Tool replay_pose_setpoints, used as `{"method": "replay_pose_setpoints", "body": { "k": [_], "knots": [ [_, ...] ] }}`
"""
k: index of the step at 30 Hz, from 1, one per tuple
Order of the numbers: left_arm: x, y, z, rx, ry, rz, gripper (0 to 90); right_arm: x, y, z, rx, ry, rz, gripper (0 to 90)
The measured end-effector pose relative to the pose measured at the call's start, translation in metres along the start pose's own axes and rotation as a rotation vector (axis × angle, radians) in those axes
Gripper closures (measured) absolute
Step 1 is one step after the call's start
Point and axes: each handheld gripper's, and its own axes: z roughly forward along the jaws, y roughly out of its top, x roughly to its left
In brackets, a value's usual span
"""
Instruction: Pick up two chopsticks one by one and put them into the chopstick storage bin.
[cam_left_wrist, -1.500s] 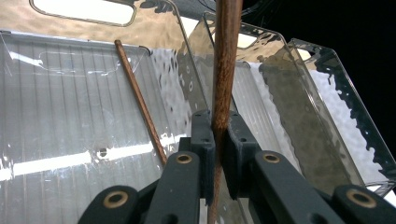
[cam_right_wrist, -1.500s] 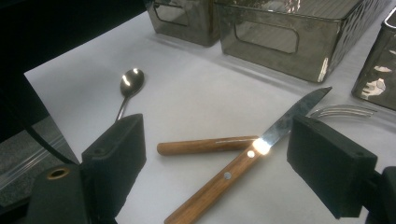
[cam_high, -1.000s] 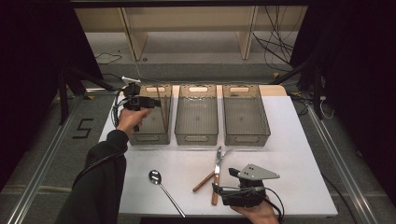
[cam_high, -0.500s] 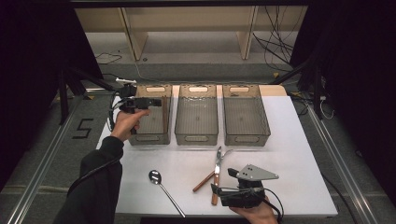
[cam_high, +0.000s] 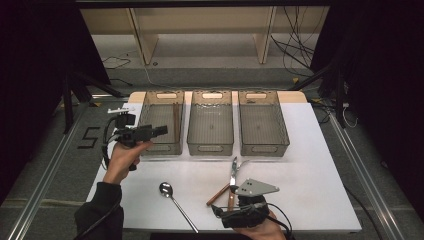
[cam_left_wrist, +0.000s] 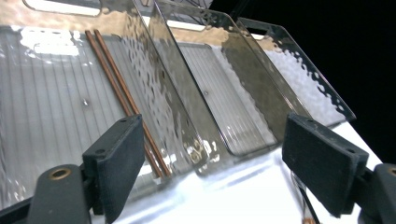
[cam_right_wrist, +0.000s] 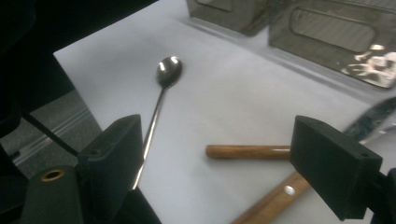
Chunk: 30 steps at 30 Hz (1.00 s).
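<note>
In the high view, the left gripper hung at the left of the frame over the near end of the left bin, its jaws having just been opening, wide apart now with nothing between them. A pair of chopsticks lay inside that bin along its right wall. The middle bin and the right bin stood beside it on the white table. At the bottom centre the right gripper sat low over the table edge, near a spoon and two wooden-handled utensils. In the left gripper view, the two black jaws stood far apart at the bottom corners, empty, and the chopsticks ran down the upper left of the frame on the bin's ribbed floor. In the right gripper view, the jaws were spread wide and held nothing; the spoon lay at upper left and the wooden handles crossed at lower centre between them, on the table below.
</note>
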Motion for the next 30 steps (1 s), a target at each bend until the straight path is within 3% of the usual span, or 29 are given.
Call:
{"method": "replay_pose_setpoints", "body": {
  "k": [4, 6, 12, 23, 30],
  "knots": [
    [0.000, -0.021, -0.003, -0.004, -0.018, 0.004, 20.3, 0.011, 0.006, 0.012, 0.031, 0.021, -0.026, 18.5],
    [0.000, -0.025, -0.002, 0.019, -0.016, 0.019, 20.1, 0.016, 0.008, 0.019, 0.051, 0.029, -0.040, 18.8],
    [-0.006, -0.037, -0.005, 0.008, -0.043, 0.051, 17.9, 0.029, 0.013, 0.039, 0.098, 0.047, -0.074, 20.4],
    [-0.004, -0.054, -0.009, -0.007, -0.085, 0.072, 16.5, 0.039, 0.018, 0.063, 0.165, 0.070, -0.098, 27.1],
    [-0.006, -0.063, -0.014, -0.022, -0.097, 0.116, 16.5, 0.041, 0.020, 0.076, 0.215, 0.072, -0.109, 31.2]
  ]
}}
